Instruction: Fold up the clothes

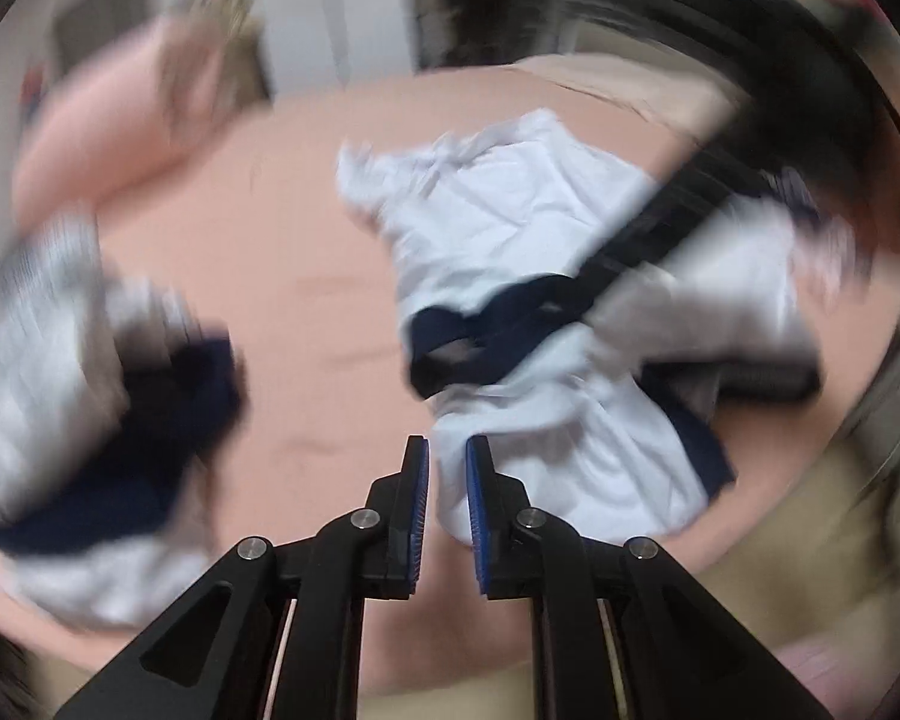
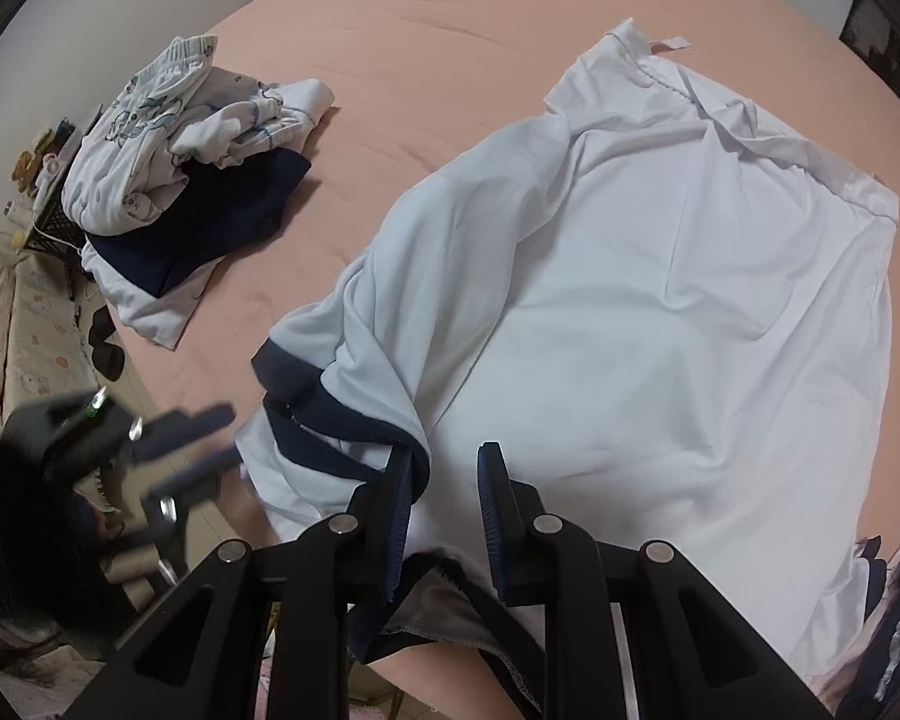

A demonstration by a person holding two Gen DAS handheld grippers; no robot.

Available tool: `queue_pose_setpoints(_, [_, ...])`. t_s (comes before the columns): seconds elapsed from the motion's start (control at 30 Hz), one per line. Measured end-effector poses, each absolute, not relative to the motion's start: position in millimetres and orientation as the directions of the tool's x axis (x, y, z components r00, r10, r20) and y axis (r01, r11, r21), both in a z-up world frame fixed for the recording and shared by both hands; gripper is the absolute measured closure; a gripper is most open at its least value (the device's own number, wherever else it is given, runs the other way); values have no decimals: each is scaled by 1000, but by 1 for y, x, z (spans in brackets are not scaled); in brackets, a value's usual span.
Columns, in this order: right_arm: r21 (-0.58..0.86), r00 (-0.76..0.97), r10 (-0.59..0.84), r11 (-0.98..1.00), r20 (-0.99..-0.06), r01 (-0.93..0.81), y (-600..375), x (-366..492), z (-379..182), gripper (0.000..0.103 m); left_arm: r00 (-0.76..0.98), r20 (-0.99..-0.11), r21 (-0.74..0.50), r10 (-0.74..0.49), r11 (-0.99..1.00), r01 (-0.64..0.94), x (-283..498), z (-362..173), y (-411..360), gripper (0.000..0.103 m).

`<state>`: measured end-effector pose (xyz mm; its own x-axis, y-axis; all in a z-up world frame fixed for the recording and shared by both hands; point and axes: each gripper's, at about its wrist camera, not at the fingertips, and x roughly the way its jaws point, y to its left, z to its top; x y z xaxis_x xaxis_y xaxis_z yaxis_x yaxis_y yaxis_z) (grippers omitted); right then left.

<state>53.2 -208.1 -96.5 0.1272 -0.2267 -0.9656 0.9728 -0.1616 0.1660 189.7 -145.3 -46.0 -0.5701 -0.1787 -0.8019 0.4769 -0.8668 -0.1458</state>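
A white shirt with navy trim (image 2: 660, 300) lies spread on the pink bed (image 2: 450, 30); it shows blurred in the left wrist view (image 1: 510, 228). My right gripper (image 2: 447, 480) hovers over the shirt's near navy collar (image 2: 342, 444), jaws apart with white cloth showing between them. My left gripper (image 1: 447, 468) is slightly open and empty, above the shirt's near edge; it also shows blurred in the right wrist view (image 2: 168, 450), left of the shirt. The right gripper's black body (image 1: 660, 240) crosses the shirt in the left wrist view.
A pile of other clothes (image 2: 180, 150), white printed and navy, lies on the bed to the left, and shows in the left wrist view (image 1: 90, 390). A pink pillow (image 1: 120, 120) lies at the far side. Cluttered floor and furniture (image 2: 30, 330) lie beyond the bed's left edge.
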Motion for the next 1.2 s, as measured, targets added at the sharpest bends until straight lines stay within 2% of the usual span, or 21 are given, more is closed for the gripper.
queue_pose_setpoints(0.1, [178, 138, -226, -166, -964, 970, -207, 54, -98, 83, -592, -804, -330, -53, -788, 520, 189, -56, -182, 89])
queue_pose_setpoints(0.17, [182, 143, -227, -165, -963, 969, -207, 54, -99, 83, -614, -789, -405, -5, -747, 527, 188, -63, -208, 84])
queue_pose_setpoints(0.27, [181, 142, -232, -158, -962, 971, -206, 55, -99, 83, -685, -719, -576, 120, -654, 490, 196, -70, -196, 65])
queue_pose_setpoints(0.33, [179, 141, -232, -155, -963, 971, -205, 55, -99, 83, -732, -650, -680, 202, -585, 442, 199, -73, -208, 35])
queue_pose_setpoints(0.4, [181, 142, -230, -158, -963, 971, -204, 54, -101, 83, -735, -643, -691, 215, -577, 436, 197, -74, -210, 31])
queue_pose_setpoints(0.47, [185, 146, -230, -162, -962, 969, -203, 53, -102, 83, -733, -639, -703, 235, -566, 431, 195, -74, -212, 31])
queue_pose_setpoints(0.6, [195, 153, -232, -169, -961, 966, -202, 52, -103, 83, -688, -697, -650, 202, -584, 487, 188, -79, -221, 31])
queue_pose_setpoints(0.7, [204, 160, -237, -173, -958, 963, -202, 52, -105, 83, -704, -670, -701, 235, -514, 494, 191, -86, -231, 31])
queue_pose_setpoints(0.8, [207, 165, -234, -170, -958, 963, -202, 53, -107, 83, -685, -693, -670, 224, -552, 496, 186, -86, -233, 31])
queue_pose_setpoints(1.0, [220, 173, -244, -181, -954, 959, -201, 53, -110, 82, -714, -658, -704, 239, -533, 470, 186, -94, -236, 32])
queue_pose_setpoints(1.07, [256, 202, -268, -183, -942, 949, -200, 51, -107, 82, -711, -668, -688, 222, -549, 475, 187, -92, -235, 44])
queue_pose_setpoints(1.13, [323, 257, -305, -190, -917, 927, -199, 48, -102, 82, -697, -684, -672, 215, -555, 489, 188, -92, -235, 70])
queue_pose_setpoints(1.2, [376, 296, -344, -195, -891, 906, -199, 45, -98, 76, -692, -689, -669, 213, -555, 495, 188, -93, -236, 81])
